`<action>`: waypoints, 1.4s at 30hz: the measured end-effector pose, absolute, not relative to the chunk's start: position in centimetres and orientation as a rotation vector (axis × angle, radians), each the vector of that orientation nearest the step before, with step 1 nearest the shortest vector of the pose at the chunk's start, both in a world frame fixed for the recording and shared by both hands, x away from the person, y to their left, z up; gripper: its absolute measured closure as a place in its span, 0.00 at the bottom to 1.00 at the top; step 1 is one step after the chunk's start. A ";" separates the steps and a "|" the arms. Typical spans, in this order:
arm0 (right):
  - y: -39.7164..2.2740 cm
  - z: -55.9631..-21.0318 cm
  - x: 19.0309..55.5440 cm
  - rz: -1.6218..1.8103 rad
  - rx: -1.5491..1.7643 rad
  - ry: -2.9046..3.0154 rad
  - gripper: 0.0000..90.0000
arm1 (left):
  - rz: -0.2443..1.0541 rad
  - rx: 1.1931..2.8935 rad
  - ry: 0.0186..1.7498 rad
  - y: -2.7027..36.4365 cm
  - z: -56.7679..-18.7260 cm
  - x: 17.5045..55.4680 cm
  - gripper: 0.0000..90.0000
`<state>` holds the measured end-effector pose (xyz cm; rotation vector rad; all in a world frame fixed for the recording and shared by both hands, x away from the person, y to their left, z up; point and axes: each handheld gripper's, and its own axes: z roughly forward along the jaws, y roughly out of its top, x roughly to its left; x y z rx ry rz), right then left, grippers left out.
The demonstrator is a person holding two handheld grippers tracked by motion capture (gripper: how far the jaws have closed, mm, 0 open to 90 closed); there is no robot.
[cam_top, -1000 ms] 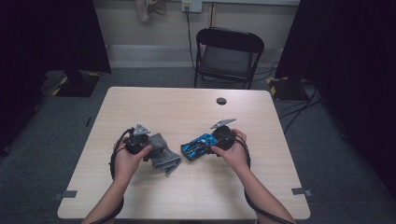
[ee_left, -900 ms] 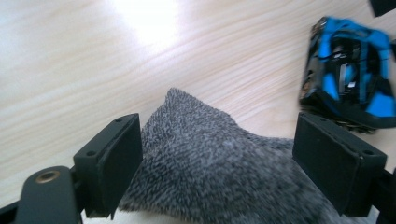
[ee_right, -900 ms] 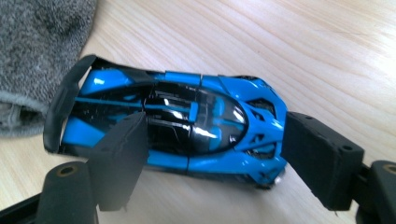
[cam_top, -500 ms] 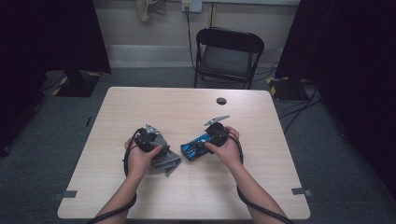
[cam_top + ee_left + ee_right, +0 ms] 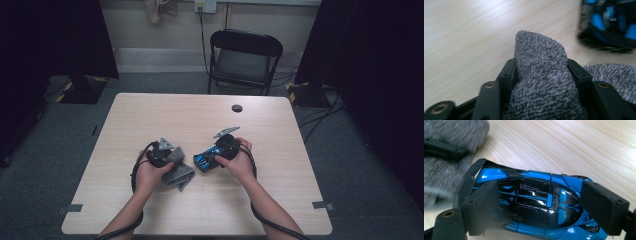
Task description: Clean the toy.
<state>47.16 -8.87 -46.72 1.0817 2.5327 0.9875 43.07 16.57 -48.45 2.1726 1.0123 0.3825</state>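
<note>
Pale wood table, left tool closed on grey cloth, right tool clamping toy car.

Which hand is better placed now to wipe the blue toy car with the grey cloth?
Left. The left gripper has just closed on the grey cloth, beside the blue toy car that the right gripper clamps.

Both forearms are bare, with no sleeve showing, and each hand carries a black gripper. The left gripper has a grey three-cornered plate on top and a black cable looping back beside the wrist. The right gripper bears a similar grey plate and its own black cable. Close up, the jaws are matt black bars with small screw holes, brass-coloured rivets at their joints, and blocky black pads.
</note>
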 end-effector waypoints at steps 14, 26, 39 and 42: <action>-8.9 -46.9 46.8 1.002 1.086 2.507 0.17 | 0.285 2.254 0.862 13.1 -48.1 41.7 0.63; -8.9 -47.0 46.6 1.014 1.099 2.483 0.17 | 0.234 2.286 0.781 12.0 -48.0 39.9 0.65; -8.9 -47.1 46.3 1.026 1.104 2.465 0.17 | 0.213 2.309 0.658 10.8 -47.9 38.5 0.66; -8.9 -47.2 46.3 1.035 1.100 2.457 0.17 | 0.219 2.319 0.645 10.7 -47.8 38.4 0.66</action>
